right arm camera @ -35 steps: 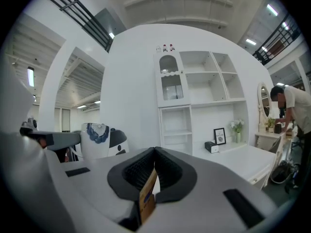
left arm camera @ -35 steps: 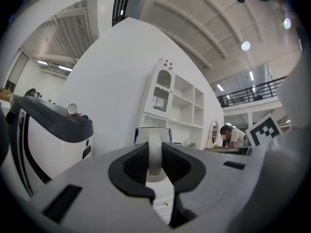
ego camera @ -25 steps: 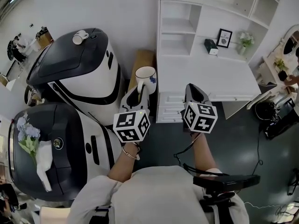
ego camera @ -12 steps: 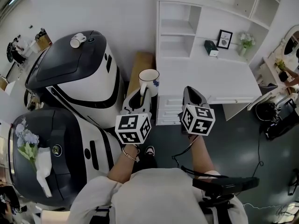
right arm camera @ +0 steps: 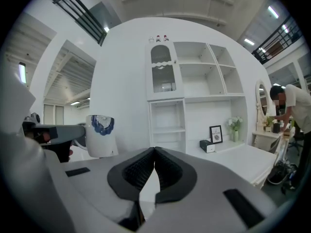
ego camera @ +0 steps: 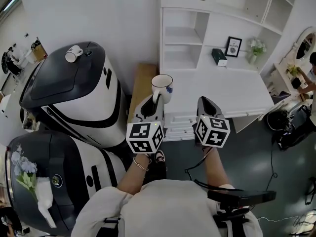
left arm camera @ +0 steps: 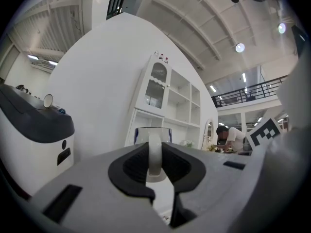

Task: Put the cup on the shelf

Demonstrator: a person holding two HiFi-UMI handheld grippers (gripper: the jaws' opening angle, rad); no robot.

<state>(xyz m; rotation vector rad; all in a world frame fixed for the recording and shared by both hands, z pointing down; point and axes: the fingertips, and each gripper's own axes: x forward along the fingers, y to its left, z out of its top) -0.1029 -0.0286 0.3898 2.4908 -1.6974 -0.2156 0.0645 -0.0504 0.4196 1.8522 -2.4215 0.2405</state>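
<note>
**Operator:** Where's the cup?

**Spotter:** It's in your left gripper, at that gripper's twelve o'clock. The cup is white, upright with its mouth up, and off every surface. From the head view it sits over the left edge of the white desk top. A tan panel is just beside it at its nine o'clock.

**Operator:** How am I holding it?

**Spotter:** By the handle. In your left gripper view the dark pads press it from both sides, with the jaws only a little apart. The cup body rises behind them. A blue flower print shows on the side facing your right gripper.

**Operator:** And the right one?

**Spotter:** Its tips meet with nothing between them. It hangs level with the left one, at the cup's four o'clock and apart from it. In its own view the cup is at nine o'clock.

**Operator:** What's around?

**Spotter:** The white shelf unit stands at the cup's one o'clock, its nearest compartments bare. On the desk top beneath it are a dark box, a picture frame and flowers. At the cup's nine to ten o'clock is a large black-and-white machine with a second cup lying on top. A person bends over at the far right.
</note>
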